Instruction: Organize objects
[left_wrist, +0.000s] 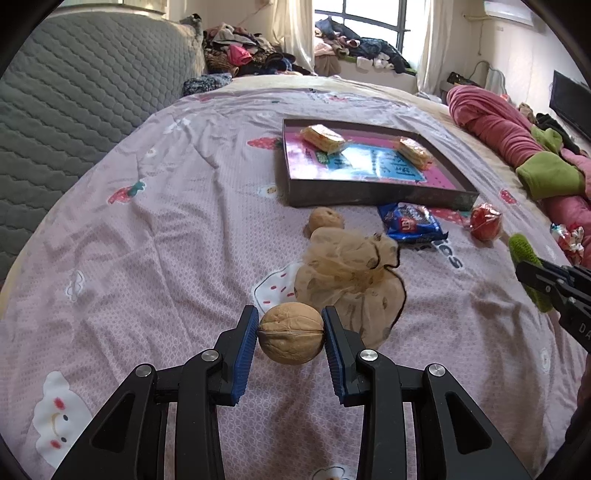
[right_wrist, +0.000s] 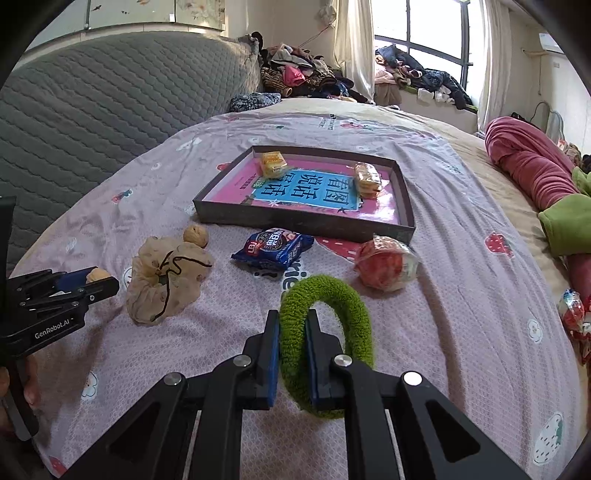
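Note:
My left gripper (left_wrist: 290, 328) is shut on a walnut (left_wrist: 290, 333), held above the pink bedsheet. Just behind it lies a beige mesh drawstring pouch (left_wrist: 347, 280), and a second walnut (left_wrist: 325, 219) rests beyond that. My right gripper (right_wrist: 291, 328) is shut on a fuzzy green ring (right_wrist: 328, 317), pinching its left side. Farther back stands a shallow dark tray (right_wrist: 306, 223) with a pink and blue book inside and two yellow snack packs (right_wrist: 273, 164) (right_wrist: 367, 179) on it. A blue biscuit packet (right_wrist: 273, 247) and a red wrapped ball (right_wrist: 386, 264) lie in front of the tray.
A grey quilted headboard (left_wrist: 74, 96) rises at the left. A pink and green blanket (left_wrist: 517, 147) is bunched along the bed's right side, with shiny wrapped sweets (right_wrist: 574, 314) near it. Piles of clothes (left_wrist: 251, 51) fill the back by the window.

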